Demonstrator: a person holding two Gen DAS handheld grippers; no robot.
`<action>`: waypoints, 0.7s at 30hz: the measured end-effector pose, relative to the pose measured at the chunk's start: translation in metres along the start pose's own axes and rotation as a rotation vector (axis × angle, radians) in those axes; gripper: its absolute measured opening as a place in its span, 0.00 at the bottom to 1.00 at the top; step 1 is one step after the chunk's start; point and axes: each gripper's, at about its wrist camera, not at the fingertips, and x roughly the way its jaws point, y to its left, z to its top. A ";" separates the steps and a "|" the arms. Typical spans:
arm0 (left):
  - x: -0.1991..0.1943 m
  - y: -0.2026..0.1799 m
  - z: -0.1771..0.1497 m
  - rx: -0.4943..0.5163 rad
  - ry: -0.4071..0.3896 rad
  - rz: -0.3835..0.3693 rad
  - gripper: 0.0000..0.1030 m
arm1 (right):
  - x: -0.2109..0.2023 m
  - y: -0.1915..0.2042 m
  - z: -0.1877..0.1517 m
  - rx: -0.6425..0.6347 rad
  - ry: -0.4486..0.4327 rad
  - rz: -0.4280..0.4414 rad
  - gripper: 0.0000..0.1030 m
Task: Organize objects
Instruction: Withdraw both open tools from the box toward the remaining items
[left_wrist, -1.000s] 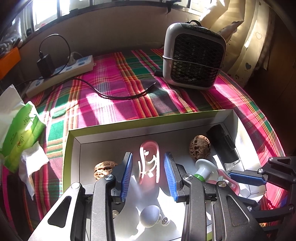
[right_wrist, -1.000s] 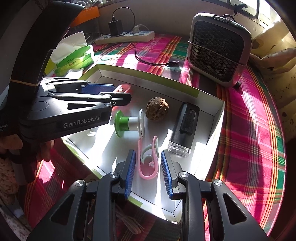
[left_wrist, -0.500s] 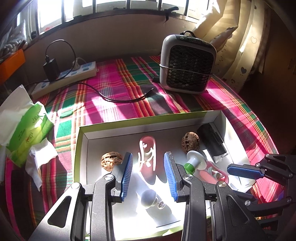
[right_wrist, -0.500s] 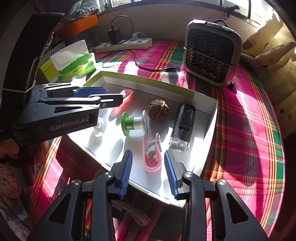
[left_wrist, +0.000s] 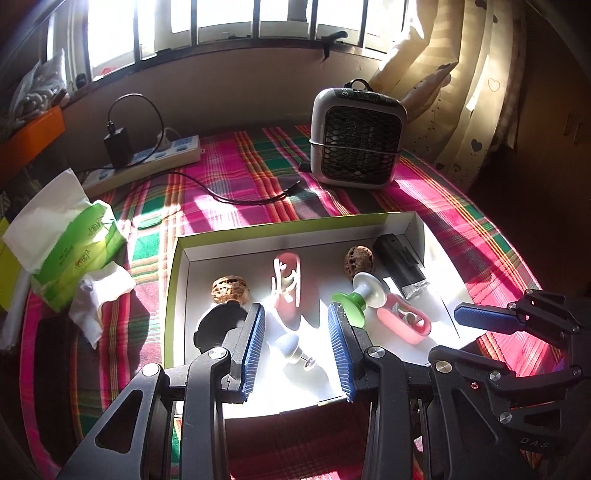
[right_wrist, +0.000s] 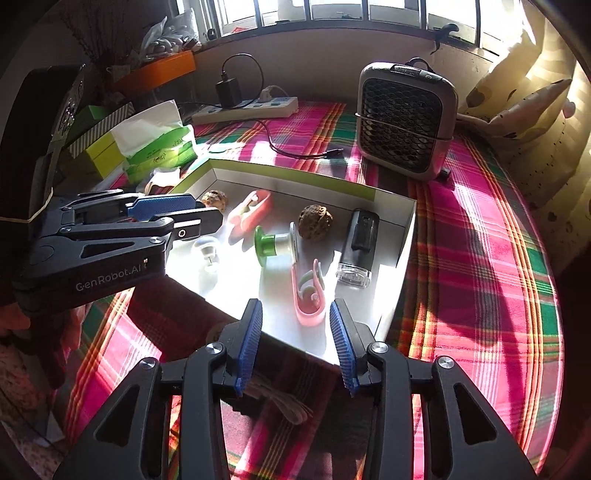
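We see a shallow white box (left_wrist: 415, 225) with a green rim on a plaid cloth; inside it lie two walnuts (left_wrist: 229, 290), two pink clips (right_wrist: 308, 291), a green-and-white spool (left_wrist: 360, 297), a black device (right_wrist: 358, 245) at the right and a small pale knob (left_wrist: 291, 349) at the near left. Our left gripper (left_wrist: 297, 349) hovers over the near left of the box, jaws apart, holding nothing; our right gripper (right_wrist: 295, 343) hangs at the near rim, its jaws having just been opening, with the near clip lying free in the box just beyond the pads. We judge a placing step just finished; what lies on the cloth below the right gripper is too dim to name; next we need another loose item, and a clean reach toward it.
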 end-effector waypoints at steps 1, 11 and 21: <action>-0.003 0.000 -0.002 -0.006 -0.007 -0.005 0.32 | -0.001 0.001 -0.001 0.000 -0.005 -0.001 0.42; -0.020 0.004 -0.025 -0.039 -0.022 -0.041 0.32 | -0.012 -0.001 -0.018 0.022 -0.047 -0.015 0.43; -0.026 0.001 -0.051 -0.046 -0.001 -0.119 0.32 | -0.027 -0.001 -0.035 0.034 -0.095 -0.031 0.44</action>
